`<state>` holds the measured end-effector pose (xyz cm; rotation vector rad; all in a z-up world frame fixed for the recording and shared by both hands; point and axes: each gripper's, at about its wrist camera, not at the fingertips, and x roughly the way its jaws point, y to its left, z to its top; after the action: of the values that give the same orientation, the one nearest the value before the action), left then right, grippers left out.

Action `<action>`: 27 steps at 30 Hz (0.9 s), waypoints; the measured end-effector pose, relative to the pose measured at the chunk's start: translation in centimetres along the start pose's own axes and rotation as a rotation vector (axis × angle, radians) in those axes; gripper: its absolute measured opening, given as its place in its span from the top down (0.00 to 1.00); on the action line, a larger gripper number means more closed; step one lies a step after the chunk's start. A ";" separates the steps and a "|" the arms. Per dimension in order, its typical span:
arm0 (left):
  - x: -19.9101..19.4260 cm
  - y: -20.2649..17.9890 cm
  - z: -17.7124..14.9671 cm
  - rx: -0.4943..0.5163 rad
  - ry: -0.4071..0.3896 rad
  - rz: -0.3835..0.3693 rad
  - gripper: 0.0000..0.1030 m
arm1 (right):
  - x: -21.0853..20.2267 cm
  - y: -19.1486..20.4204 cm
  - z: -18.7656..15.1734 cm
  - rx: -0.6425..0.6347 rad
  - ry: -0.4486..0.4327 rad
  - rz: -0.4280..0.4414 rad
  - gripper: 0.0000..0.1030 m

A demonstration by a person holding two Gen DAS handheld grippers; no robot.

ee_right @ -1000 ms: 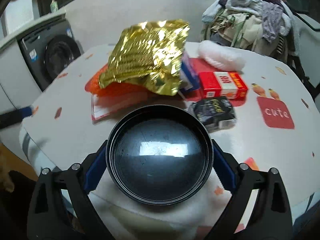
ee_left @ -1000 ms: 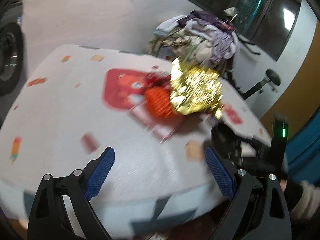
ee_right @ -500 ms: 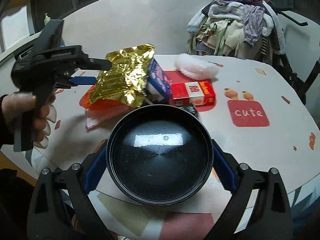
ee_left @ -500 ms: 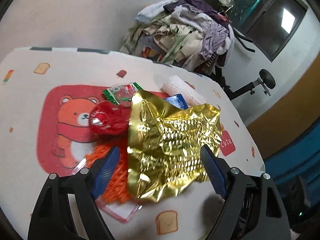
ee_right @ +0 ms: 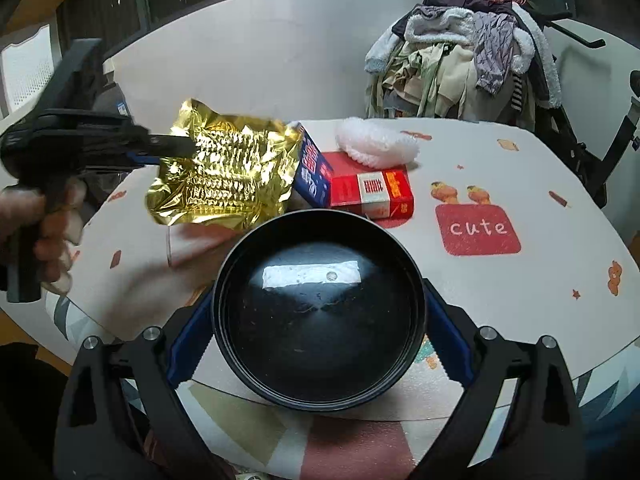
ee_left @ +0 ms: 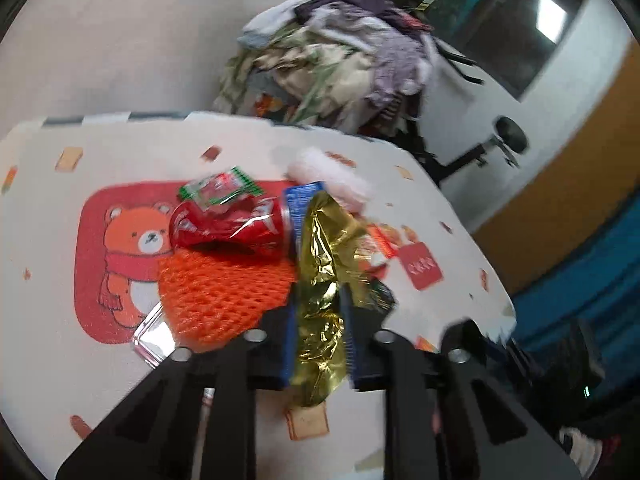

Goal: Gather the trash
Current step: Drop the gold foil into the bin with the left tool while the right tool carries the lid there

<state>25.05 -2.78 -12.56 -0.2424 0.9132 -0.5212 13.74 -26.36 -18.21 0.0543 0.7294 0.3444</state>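
Both wrist views look steeply down, close, sharing the gold wrapper.

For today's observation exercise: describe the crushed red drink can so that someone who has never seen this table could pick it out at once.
Start at the red bear picture on the white patterned tablecloth. At its right edge lies the crushed red drink can, on its side above an orange mesh net. It alone is dented, shiny red metal.
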 end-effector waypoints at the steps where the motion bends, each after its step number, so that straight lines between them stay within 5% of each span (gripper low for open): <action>1: -0.7 -0.6 -0.1 0.029 -0.005 -0.006 0.86 | -0.2 0.1 0.1 0.000 -0.004 0.000 0.10; 12: -6.8 -3.2 -3.7 0.100 -0.022 -0.079 0.91 | -4.4 1.6 0.7 -0.019 -0.048 0.001 0.10; 27: -10.2 -4.9 -17.9 0.142 0.131 -0.256 0.91 | -8.3 4.2 -1.3 -0.045 -0.054 -0.001 0.10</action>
<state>4.02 -1.22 -14.14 -0.1987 0.9736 -0.8435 5.91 -25.22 -13.12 0.0202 0.6678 0.3574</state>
